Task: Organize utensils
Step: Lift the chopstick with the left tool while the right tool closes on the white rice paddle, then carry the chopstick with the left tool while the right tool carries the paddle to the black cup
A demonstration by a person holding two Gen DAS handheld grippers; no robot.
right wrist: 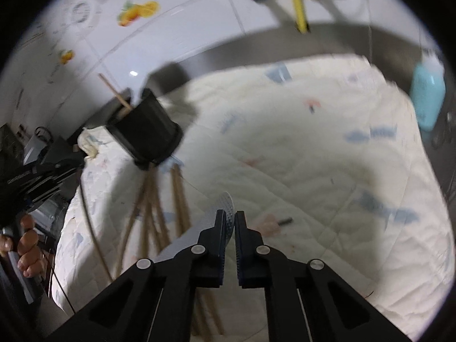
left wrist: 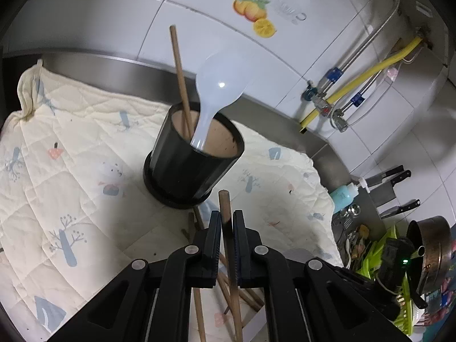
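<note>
- White wall tiles [left wrist: 327, 65] behind, with a fruit sticker [left wrist: 255, 14] of peaches and a lemon slice; faint lettering beside it, unreadable.
- Quilted cream cloth [left wrist: 71, 148] printed with pale blue trees, spread across a steel counter [left wrist: 119, 71].
- Black ribbed holder [left wrist: 182, 168] near the cloth's middle, tan inside; holds one wooden chopstick [left wrist: 179, 77] and a translucent white plastic spoon [left wrist: 216, 91], bowl end up.
- Left gripper [left wrist: 227, 222] clamped tight on a wooden chopstick [left wrist: 225, 208], tip just short of the holder's base.
- Loose chopsticks [right wrist: 159, 213] scattered on the cloth's near edge.
- Right gripper [right wrist: 229, 225] pinched on a thin dotted white piece [right wrist: 226, 202], possibly a spoon handle; blur hides detail.
- Turquoise bottle [left wrist: 343, 193] at the cloth's right edge.
</note>
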